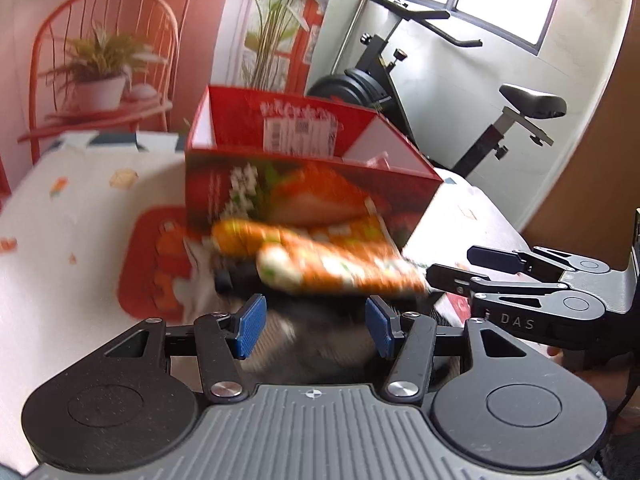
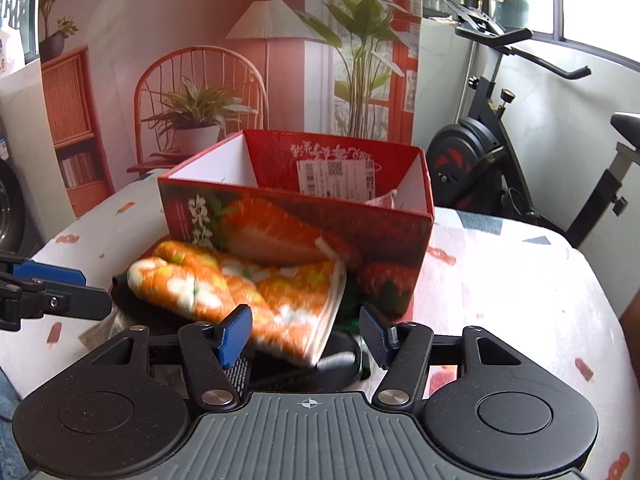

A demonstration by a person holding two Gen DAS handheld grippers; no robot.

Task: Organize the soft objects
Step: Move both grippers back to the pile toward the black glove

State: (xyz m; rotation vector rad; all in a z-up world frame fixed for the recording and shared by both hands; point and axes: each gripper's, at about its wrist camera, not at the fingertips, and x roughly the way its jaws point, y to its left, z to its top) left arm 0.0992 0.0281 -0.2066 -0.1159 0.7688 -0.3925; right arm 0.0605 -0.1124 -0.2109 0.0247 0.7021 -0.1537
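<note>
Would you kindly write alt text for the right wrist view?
Open right tongs frame a rolled orange floral cloth lying on dark items before an open red box on a patterned tabletop. The left tongs enter at the left edge.

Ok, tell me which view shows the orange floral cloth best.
The right wrist view: the orange floral cloth lies sharper and almost whole before the red box. The left wrist view shows it motion-blurred.
</note>
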